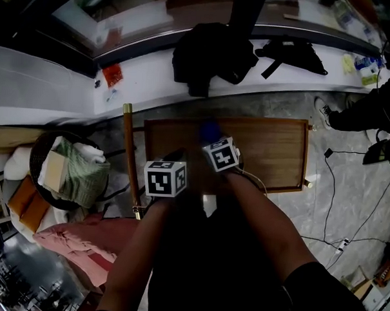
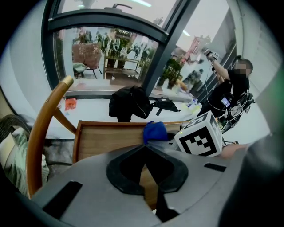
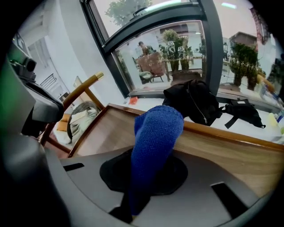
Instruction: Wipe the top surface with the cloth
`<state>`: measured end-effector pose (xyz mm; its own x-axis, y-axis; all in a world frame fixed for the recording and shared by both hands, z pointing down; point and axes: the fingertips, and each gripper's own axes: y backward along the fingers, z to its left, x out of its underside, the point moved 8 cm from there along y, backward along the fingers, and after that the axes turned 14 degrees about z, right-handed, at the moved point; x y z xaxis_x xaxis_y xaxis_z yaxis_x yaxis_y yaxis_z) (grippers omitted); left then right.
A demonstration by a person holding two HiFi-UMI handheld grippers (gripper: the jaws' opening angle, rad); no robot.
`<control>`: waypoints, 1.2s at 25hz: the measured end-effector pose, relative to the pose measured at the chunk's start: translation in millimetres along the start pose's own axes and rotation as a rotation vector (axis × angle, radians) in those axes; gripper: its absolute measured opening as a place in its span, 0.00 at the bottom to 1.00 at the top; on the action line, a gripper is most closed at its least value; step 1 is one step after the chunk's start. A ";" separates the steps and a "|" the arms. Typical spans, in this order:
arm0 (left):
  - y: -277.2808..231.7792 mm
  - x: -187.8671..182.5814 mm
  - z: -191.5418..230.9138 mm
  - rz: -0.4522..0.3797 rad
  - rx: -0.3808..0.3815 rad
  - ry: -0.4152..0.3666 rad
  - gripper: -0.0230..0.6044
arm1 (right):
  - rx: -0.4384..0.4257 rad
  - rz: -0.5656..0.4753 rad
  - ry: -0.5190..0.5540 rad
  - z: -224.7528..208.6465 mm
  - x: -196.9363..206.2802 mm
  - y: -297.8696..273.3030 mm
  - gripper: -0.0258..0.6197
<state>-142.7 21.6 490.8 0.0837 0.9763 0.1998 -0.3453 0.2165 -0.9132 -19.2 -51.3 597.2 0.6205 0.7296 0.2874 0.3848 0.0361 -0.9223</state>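
Note:
The wooden table top (image 1: pixel 272 155) lies under both grippers, with a raised rim round it. My right gripper (image 1: pixel 212 138) is shut on a blue knitted cloth (image 1: pixel 210 130) and holds it above the left part of the top. In the right gripper view the cloth (image 3: pixel 155 133) stands up from between the jaws and hides their tips. My left gripper (image 1: pixel 177 156) is beside it over the table's left edge. Its jaws (image 2: pixel 144 147) meet at a point with nothing between them. The left gripper view also catches the cloth (image 2: pixel 155 131) and the right gripper's marker cube (image 2: pixel 199 136).
A curved wooden chair rail (image 1: pixel 129 155) runs along the table's left side. A wicker basket (image 1: pixel 68 172) of folded cloths and a pink fabric (image 1: pixel 81 240) lie further left. A black bag (image 1: pixel 212 52) rests on the white ledge behind. Cables (image 1: pixel 335 190) and a person (image 1: pixel 371 108) are at right.

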 end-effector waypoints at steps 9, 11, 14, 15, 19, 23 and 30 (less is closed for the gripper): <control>-33.4 -6.7 -45.2 0.023 0.035 -0.027 0.05 | 0.025 -0.012 -0.056 -55.5 32.6 27.3 0.11; -42.5 -7.9 -53.8 0.034 0.034 -0.043 0.05 | 0.034 -0.015 -0.073 -67.4 39.5 32.4 0.11; -54.0 -10.5 -65.9 0.044 0.031 -0.056 0.05 | 0.053 -0.026 -0.095 -85.4 49.1 42.7 0.11; -57.1 -11.4 -70.1 0.047 0.030 -0.061 0.05 | 0.057 -0.031 -0.103 -91.0 52.5 46.2 0.11; -68.6 -16.9 -86.9 0.053 0.037 -0.077 0.05 | 0.071 -0.035 -0.132 -112.4 67.1 55.9 0.11; -78.9 -21.4 -108.4 0.051 0.070 -0.088 0.05 | 0.090 -0.042 -0.155 -129.6 78.7 67.1 0.11; -94.5 -26.4 -147.3 0.062 0.109 -0.137 0.05 | 0.127 -0.041 -0.205 -166.8 96.7 85.3 0.11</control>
<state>25.4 -25.7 519.6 -0.0660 0.9780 0.1978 -0.4462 0.1484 -0.8826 187.6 -91.7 589.5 0.4492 0.8488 0.2789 0.3097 0.1449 -0.9397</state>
